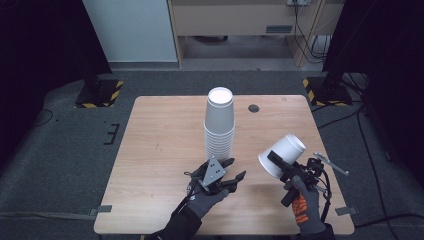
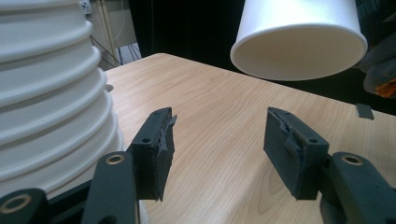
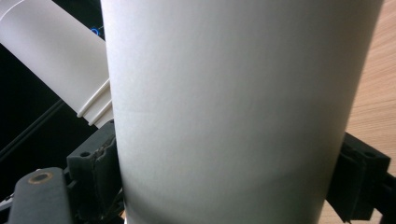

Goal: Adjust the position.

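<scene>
A small dark round mark [image 1: 254, 108] sits near the table's [image 1: 160, 150] far edge, right of centre. Grey tape tabs [image 1: 104, 208] cling to its near corners.

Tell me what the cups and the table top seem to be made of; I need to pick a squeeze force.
The single cup held in the right gripper looks like thin matte white paper, possibly coated: dull surface, rolled rim. The cup stack looks alike, with ridged rims showing. The table seems light wood or wood-look laminate, with visible grain and a smooth finish.

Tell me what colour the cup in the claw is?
White; the cup shows best in the high view.
</scene>
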